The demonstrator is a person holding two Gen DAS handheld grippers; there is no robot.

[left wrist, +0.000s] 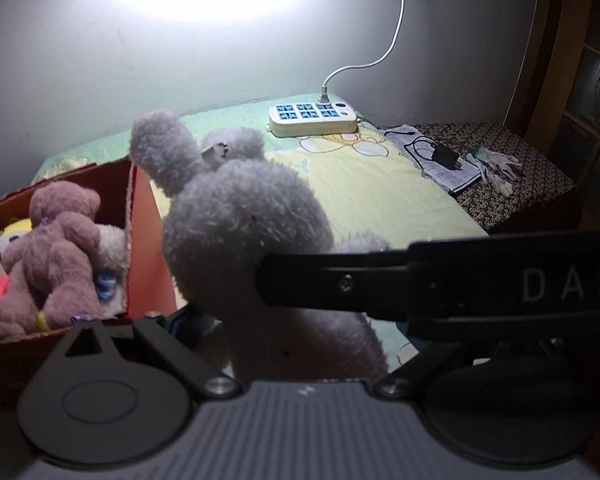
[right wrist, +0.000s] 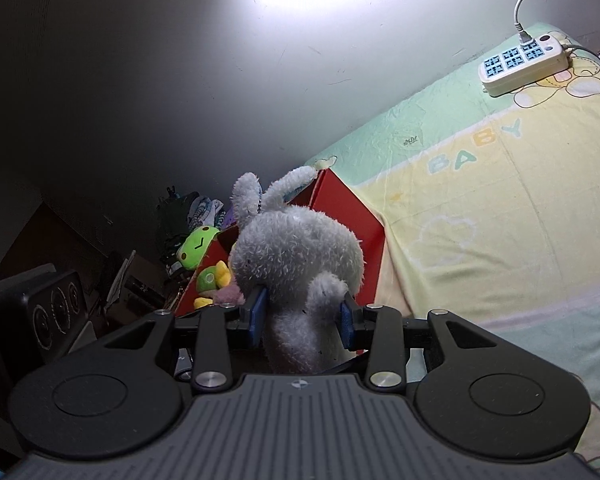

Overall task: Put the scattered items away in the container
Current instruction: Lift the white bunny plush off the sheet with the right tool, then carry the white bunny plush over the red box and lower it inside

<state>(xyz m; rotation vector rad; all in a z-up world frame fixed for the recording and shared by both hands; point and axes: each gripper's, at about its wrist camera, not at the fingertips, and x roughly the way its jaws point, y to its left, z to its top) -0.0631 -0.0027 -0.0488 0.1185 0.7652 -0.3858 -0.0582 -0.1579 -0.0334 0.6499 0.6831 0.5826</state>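
A grey plush rabbit (right wrist: pixel 296 248) is held up, with my right gripper (right wrist: pixel 302 320) shut on it just below the head, both blue pads (right wrist: pixel 258 316) pressed into the fur. In the left wrist view the rabbit (left wrist: pixel 240 220) fills the middle and the right gripper's black finger (left wrist: pixel 340 284) crosses in front of it. My left gripper (left wrist: pixel 308 332) stands wide around the rabbit's body. Its left pad (left wrist: pixel 188 320) is beside the fur and its right finger is hidden. The red cardboard box (left wrist: pixel 144 240) sits just left, holding a mauve teddy bear (left wrist: pixel 56 248) and other toys.
A white power strip (left wrist: pixel 314 118) with a cable lies at the far edge of the yellow-green bed sheet (left wrist: pixel 380 192). Papers with a black charger (left wrist: pixel 444 156) and white gloves (left wrist: pixel 500 168) lie at the right. A green frog plush (right wrist: pixel 196 246) sits at the box's far side and a speaker (right wrist: pixel 52 312) beyond.
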